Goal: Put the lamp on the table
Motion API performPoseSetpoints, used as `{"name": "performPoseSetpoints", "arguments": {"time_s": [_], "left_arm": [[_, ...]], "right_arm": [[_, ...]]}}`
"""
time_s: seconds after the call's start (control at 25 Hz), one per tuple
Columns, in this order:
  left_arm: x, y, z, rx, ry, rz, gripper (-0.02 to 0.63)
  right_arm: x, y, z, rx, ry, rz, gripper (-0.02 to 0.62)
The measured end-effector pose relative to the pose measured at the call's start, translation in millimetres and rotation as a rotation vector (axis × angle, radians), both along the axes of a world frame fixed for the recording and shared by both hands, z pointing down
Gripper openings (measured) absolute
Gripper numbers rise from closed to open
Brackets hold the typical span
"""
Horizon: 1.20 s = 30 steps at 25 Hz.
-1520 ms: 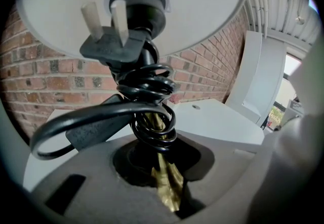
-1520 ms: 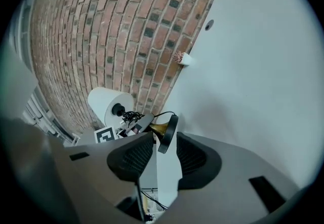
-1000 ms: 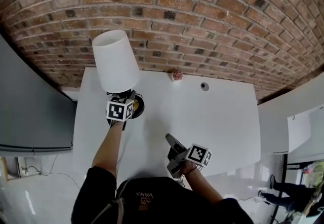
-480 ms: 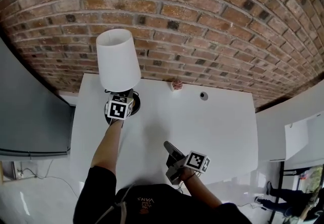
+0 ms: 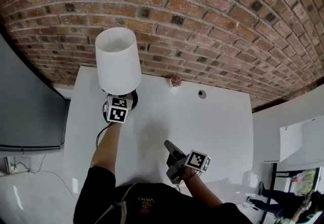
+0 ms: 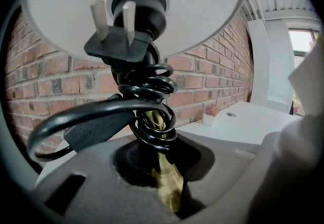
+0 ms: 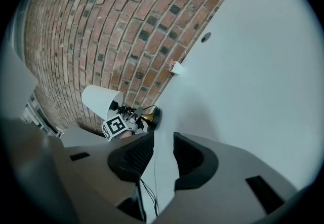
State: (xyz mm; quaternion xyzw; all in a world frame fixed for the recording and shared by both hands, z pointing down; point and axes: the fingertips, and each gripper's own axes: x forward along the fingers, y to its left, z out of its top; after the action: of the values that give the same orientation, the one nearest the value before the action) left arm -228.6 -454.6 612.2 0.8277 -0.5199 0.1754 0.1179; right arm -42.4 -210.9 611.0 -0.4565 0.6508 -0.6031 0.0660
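Note:
The lamp has a white shade [image 5: 118, 61], a brass stem [image 6: 164, 187] and a black cord [image 6: 149, 111] coiled round the stem, its plug up under the shade. It is at the table's [image 5: 217, 121] back left, near the brick wall. My left gripper [image 5: 121, 99] is shut on the stem just below the coil. Whether the lamp's foot [image 7: 150, 116] bears on the tabletop I cannot tell. My right gripper [image 5: 170, 147] hovers over the near middle of the table, its jaws apart after closing slightly, with nothing between them.
A small pink plant in a white pot [image 5: 176, 81] and a round cable hole [image 5: 202, 94] sit at the table's back edge by the wall. A grey panel [image 5: 25, 111] stands to the left. A loose cord [image 5: 99, 136] hangs at the table's left side.
The left gripper has carried the lamp a little toward the wall, and the shade stands more upright. The right gripper has stayed where it was.

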Motion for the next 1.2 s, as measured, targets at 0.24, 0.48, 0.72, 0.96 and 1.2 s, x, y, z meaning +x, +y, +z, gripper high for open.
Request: {"name": "performPoseSetpoints", "arguments": {"time_s": [0.24,0.48,0.72,0.96,1.2], "left_arm": [[2.7,4.0,3.1,0.076,-0.003,-0.013,0.069],[6.7,8.8,4.6,0.122,-0.031,-0.017,0.07],[13.5,13.1,8.3,0.15,-0.073,-0.012,0.071],[13.6,13.8,8.1,0.173,-0.079,-0.037,0.072],[14.4,15.8,8.2,0.234,-0.112,-0.041,0.075]], "right_arm": [[-2.3,0.9,3.8,-0.017,0.008,-0.022,0.121],[3.5,-4.4,4.6,-0.016,0.021,-0.021,0.12],[0.0,-6.8,8.0,-0.023,0.011,-0.03,0.12],[-2.6,-10.7,9.9,-0.023,0.005,-0.035,0.12],[-5.6,-8.9,9.2,-0.019,-0.006,-0.044,0.12]]}}
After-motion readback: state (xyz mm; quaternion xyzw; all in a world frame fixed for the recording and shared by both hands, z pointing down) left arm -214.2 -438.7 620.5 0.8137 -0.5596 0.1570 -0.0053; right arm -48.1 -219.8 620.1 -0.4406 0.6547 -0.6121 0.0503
